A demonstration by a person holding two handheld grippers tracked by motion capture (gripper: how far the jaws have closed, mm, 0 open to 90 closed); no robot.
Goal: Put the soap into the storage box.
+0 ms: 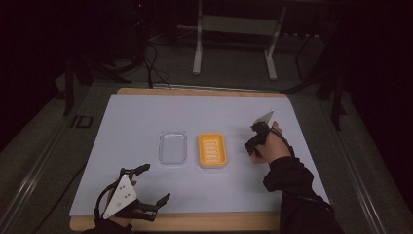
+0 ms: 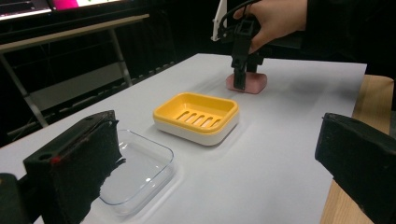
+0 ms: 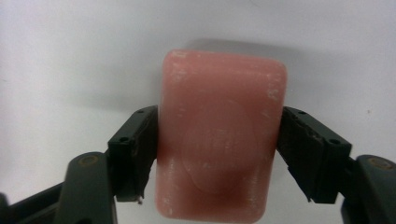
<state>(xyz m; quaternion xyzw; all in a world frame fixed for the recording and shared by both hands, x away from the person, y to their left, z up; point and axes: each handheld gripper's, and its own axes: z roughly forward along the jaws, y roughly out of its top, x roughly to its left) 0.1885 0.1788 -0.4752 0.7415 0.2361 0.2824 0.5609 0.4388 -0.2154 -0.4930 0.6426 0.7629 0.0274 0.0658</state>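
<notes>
Pink soap bar (image 3: 219, 135) lay flat on the table (image 1: 146, 122), right of the yellow soap dish (image 1: 212, 150). Right gripper (image 3: 219, 154) pinched across its long sides; left gripper (image 1: 152, 183) spread, empty. Judged firm, light, probably slick; best gripped mid-length.

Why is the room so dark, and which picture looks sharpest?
High view: dim and grainy, dark around the pale table. Left gripper view: brighter, yellow soap dish sharp, near jaws blurry. Right gripper view: pink soap sharpest, soft shadow behind it.

Dim room — grey floor (image 1: 39, 146), white stand (image 1: 234, 29) behind the table (image 1: 146, 105).
</notes>
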